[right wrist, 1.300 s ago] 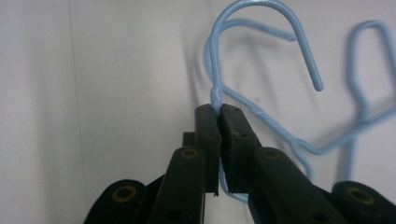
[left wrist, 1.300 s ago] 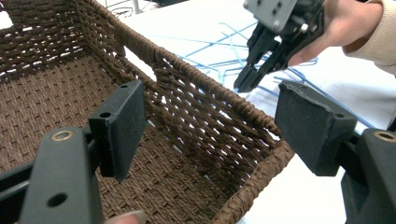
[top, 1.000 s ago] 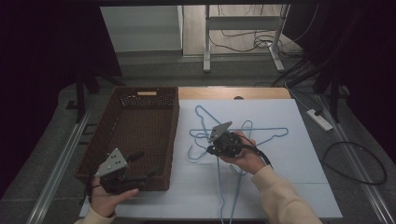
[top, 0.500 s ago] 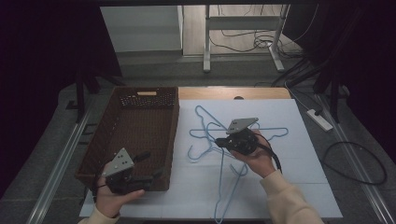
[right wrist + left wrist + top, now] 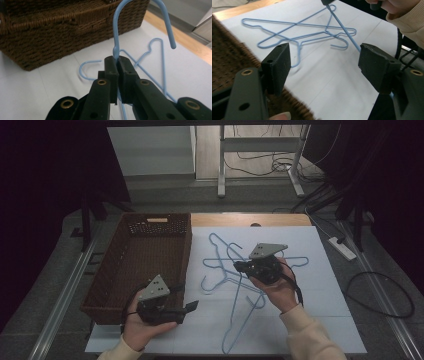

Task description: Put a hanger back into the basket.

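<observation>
Right gripper (image 5: 239,265): jaws pressed together on the neck of one blue hanger (image 5: 117,40), just under its hook; the hanger hangs from the grip with its long body trailing down toward the person's side, well right of the basket.
Why held there: the neck is the one stiff, narrow spot on a wire hanger, so a pinch there likely keeps it from swinging loose while it is carried, and leaves the hook free above the jaws.
Left gripper (image 5: 191,306): jaws standing wide apart with nothing between them, lying low at the basket's near right corner and pointing across the white sheet (image 5: 320,290) toward the hangers.
Why placed there: it looks ready to steady the dangling wire or take the next hanger; that is a judgement.
Basket (image 5: 107,292): brown wicker, open and bare inside, at the left of the sheet; probably where the hangers are meant to go.
Other hangers (image 5: 220,257): blue wire ones lying flat and crossed over each other on the sheet, right of the basket.
Changed from a second ago: the right hand has moved further from the basket and lifted, drawing the held hanger up off the pile; the left hand has slid rightward along the basket's near edge; the grip on the neck is unchanged.
</observation>
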`<action>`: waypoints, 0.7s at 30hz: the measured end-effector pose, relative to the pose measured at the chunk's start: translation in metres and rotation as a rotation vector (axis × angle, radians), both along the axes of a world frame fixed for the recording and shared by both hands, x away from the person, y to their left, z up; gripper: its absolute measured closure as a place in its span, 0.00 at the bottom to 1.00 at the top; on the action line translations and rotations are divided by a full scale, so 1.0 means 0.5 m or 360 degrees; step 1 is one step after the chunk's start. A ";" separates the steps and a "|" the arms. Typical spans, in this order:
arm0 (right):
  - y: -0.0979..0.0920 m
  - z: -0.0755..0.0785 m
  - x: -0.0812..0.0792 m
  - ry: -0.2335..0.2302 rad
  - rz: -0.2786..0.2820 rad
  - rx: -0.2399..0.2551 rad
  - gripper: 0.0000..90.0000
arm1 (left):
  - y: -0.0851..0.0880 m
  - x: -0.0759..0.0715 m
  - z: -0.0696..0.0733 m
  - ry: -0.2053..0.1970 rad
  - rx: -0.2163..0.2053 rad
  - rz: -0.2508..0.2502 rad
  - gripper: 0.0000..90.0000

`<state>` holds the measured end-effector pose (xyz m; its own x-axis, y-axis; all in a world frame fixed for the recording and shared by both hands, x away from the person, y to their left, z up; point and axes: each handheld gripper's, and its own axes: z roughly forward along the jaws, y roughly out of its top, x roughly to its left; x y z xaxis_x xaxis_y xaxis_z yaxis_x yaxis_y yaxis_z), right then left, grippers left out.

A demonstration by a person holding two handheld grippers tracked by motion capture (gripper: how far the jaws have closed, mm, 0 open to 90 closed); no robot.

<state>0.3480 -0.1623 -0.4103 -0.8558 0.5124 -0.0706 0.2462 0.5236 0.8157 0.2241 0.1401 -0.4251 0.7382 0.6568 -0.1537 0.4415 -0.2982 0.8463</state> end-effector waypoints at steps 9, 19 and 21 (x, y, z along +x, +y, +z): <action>0.008 0.017 -0.017 -0.0046 -0.0037 0.0041 0.97 | -0.065 0.021 0.002 0.0114 0.0011 -0.0072 0.30; 0.029 0.029 -0.040 -0.0094 -0.0032 0.0063 0.97 | -0.151 0.047 -0.017 0.0205 0.0085 -0.0193 0.31; 0.033 0.031 -0.044 -0.0104 -0.0025 0.0076 0.97 | -0.168 0.058 -0.026 0.0237 0.0107 -0.0197 0.32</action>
